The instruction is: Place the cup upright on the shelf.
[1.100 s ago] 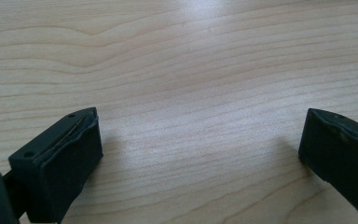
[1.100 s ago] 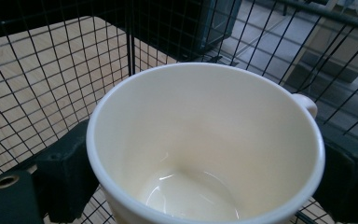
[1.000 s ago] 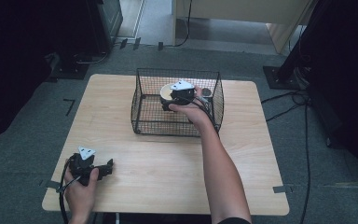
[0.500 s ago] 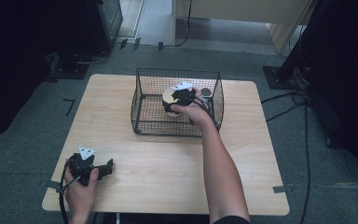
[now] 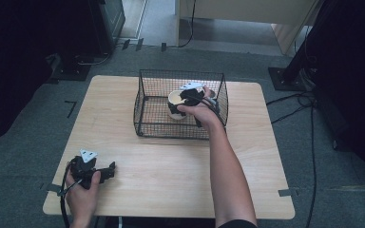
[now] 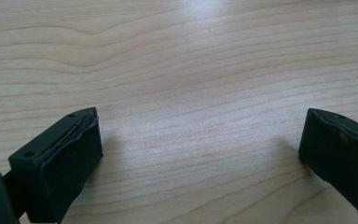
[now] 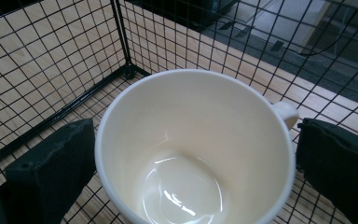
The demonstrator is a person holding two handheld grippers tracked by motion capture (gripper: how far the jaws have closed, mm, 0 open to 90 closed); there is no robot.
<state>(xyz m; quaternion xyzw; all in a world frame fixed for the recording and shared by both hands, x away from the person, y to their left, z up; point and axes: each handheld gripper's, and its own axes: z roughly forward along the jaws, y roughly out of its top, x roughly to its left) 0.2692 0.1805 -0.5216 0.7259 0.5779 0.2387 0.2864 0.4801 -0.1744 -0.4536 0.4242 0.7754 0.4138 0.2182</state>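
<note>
High view: right claw inside the basket, at a white cup. Left claw rests at the bench's 7 o'clock corner.

Left gripper view: jaws wide apart, empty, over bare wood.

Right gripper view: jaws flank the cup, touching both sides; handle at 3 o'clock.

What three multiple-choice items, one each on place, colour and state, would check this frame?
1. Where is the cream ceramic mug?
A. inside the black wire basket
B. on bare table beside the basket
C. on the floor

2. What colour is the mug's inside?
A. blue
B. cream
C. red

3. How does the left tool stand?
A. shut on a mug
B. shut on nothing
C. open over the light wooden table

Answers: 1 A, mesh walls surround the mug in the right gripper view; 2 B, its glossy inside shows pale cream; 3 C, only bare wood lies between its spread jaws.
</note>
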